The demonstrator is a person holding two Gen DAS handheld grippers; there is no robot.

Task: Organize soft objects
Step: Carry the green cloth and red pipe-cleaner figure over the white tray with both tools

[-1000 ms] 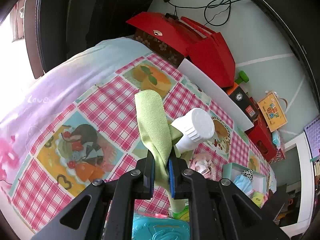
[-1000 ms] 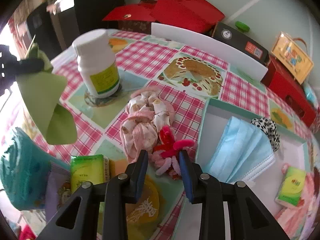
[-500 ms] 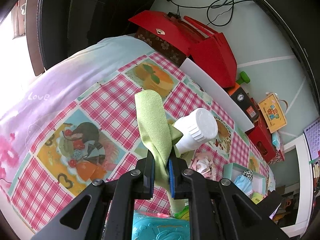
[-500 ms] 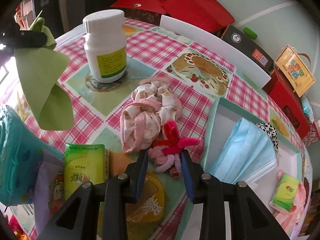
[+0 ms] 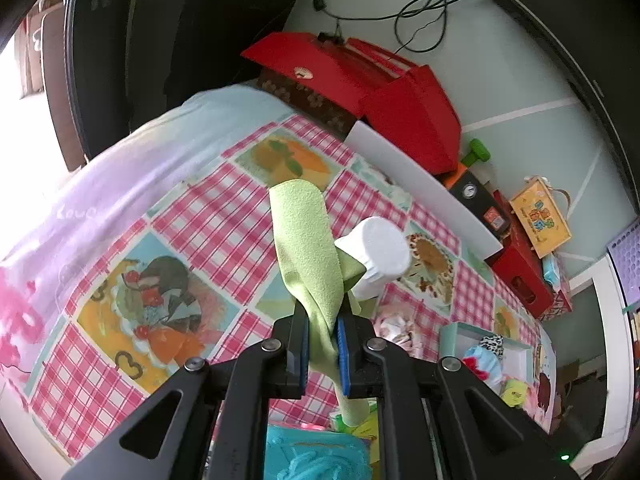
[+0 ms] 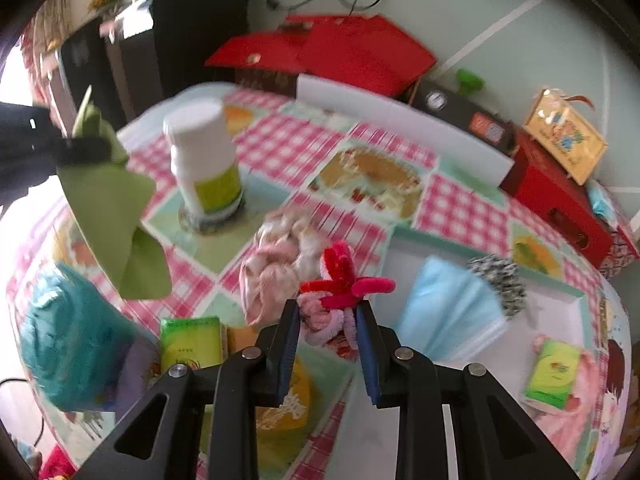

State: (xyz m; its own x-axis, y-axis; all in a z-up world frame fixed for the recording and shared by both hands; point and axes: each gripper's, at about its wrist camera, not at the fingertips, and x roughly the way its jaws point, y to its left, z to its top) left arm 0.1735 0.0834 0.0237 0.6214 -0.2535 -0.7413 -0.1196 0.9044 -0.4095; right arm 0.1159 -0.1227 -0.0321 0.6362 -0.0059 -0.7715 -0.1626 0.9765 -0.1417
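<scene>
inspector: left gripper (image 5: 323, 330), condition?

assistant: fingers pressed together on the green cloth (image 5: 307, 248). the cloth is pinched near its middle, one end standing up past the tips and the other hanging below; its long axis runs roughly along the fingers. it is off the checked tablecloth (image 5: 208, 216), near the white bottle (image 6: 204, 160).

inspector: right gripper (image 6: 326, 326)?

assistant: fingers spread part way, with the red and pink pipe-cleaner toy (image 6: 340, 292) between the tips. whether the pads actually touch it, i cannot tell. the frame is blurred.

inspector: which relation governs the coming move?

assistant: in my judgement, the bearing to the teal-rimmed box (image 6: 576, 304). from the right gripper it lies just ahead and to the right, already containing a blue face mask (image 6: 448, 312) and a leopard-print scrunchie (image 6: 498, 280). from the left gripper it sits well off to the right, beyond the pink cloth bundle (image 6: 276, 272).

inspector: nearer hand?

assistant: the right, plainly. the left must cross over the bottle and bundle, so the hanging cloth end may snag.
</scene>
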